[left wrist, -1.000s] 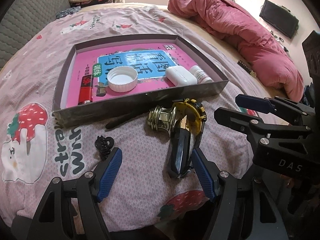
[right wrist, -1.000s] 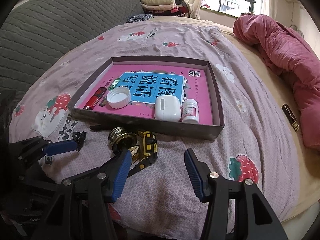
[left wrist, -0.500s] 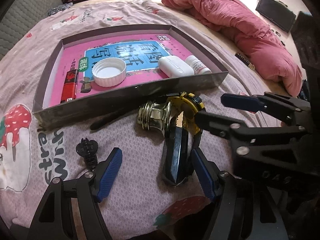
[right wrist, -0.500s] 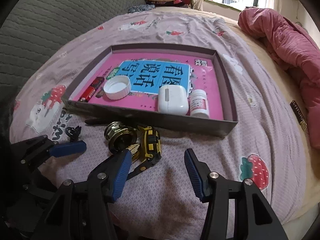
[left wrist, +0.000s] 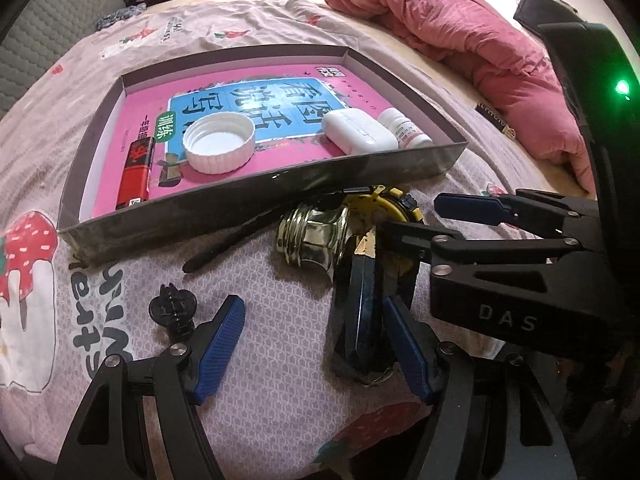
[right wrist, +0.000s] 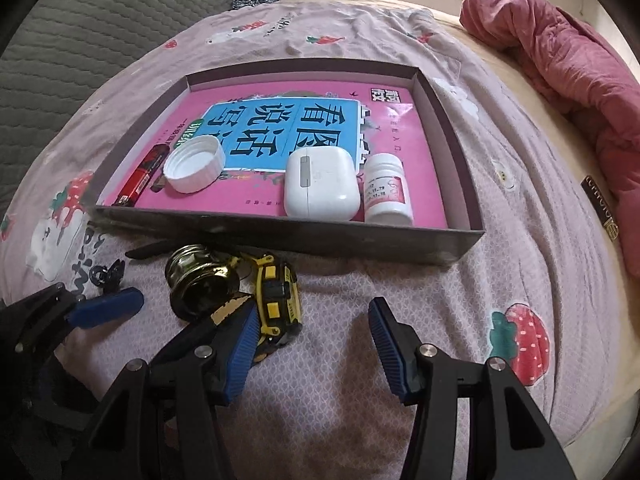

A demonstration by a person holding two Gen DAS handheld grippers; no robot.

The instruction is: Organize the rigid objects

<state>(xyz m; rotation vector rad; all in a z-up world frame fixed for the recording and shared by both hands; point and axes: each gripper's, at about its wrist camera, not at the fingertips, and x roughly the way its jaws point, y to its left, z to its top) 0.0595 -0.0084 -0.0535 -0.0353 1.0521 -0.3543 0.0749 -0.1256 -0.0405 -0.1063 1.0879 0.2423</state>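
The shallow grey cardboard tray [right wrist: 460, 240] with a pink book cover lining its floor sits on the lilac strawberry-print bedspread [right wrist: 500, 280] and already holds a red lighter [right wrist: 140, 178], a ribbed white plastic cap [right wrist: 195, 170], a white earbud case [right wrist: 320, 190] and a small white pill bottle [right wrist: 388, 196]. Just outside its near wall lie the loose pieces: a brass-coloured metal knob [left wrist: 314, 240], a yellow-and-black tape measure [right wrist: 276, 292], dark-handled pliers [left wrist: 362, 312] leaning across both, and a small black plastic clip [left wrist: 174, 312] off to one side. The left gripper [left wrist: 312, 344] has its blue pads spread wide, one finger just beside the pliers' handles, holding nothing. The right gripper [right wrist: 308, 344] is likewise parted and empty, its left pad close to the tape measure. The knob looks heavy, smooth and likely to roll or slip, so a grip across its narrower neck seems safest. The tape measure is stiff and blocky, best pinched across its flat sides. The pliers are rigid but may hinge, so taking both handles together would suit. The mattress is soft and will give under pressure. The tray's near wall is low yet must be cleared, and free floor remains in the tray's middle and far half, while the two grippers crowd each other over the pile
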